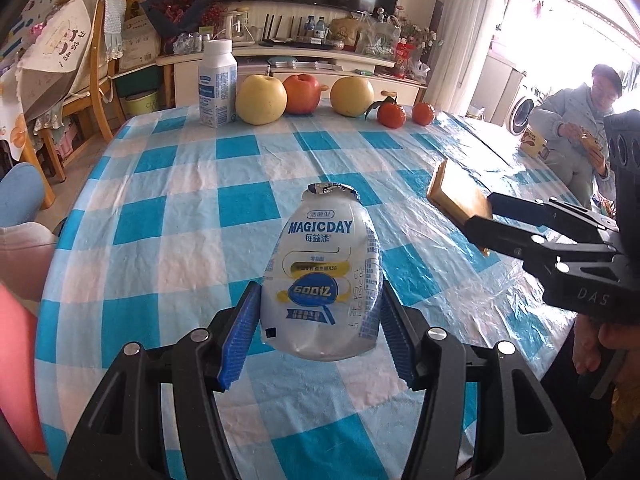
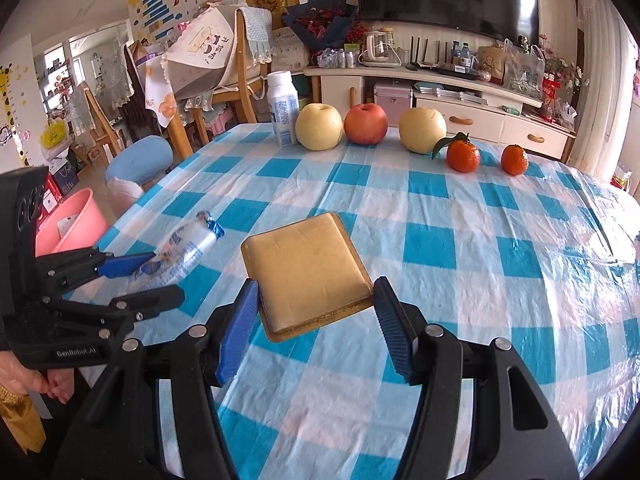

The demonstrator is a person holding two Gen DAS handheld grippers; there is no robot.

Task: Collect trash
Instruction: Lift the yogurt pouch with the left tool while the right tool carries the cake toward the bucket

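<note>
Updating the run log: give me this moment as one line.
left tool: shut on empty drink bottle, lifted | right tool: shut on gold tray, lifted | pink bin: beside table | fruit: untouched

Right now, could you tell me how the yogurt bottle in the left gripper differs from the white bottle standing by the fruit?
The yogurt bottle is crushed, its foil torn open; the white bottle keeps its shape and its cap. The yogurt bottle is held above the table by the left gripper; the white bottle stands upright on the tablecloth. Both carry blue-and-white labels.
</note>
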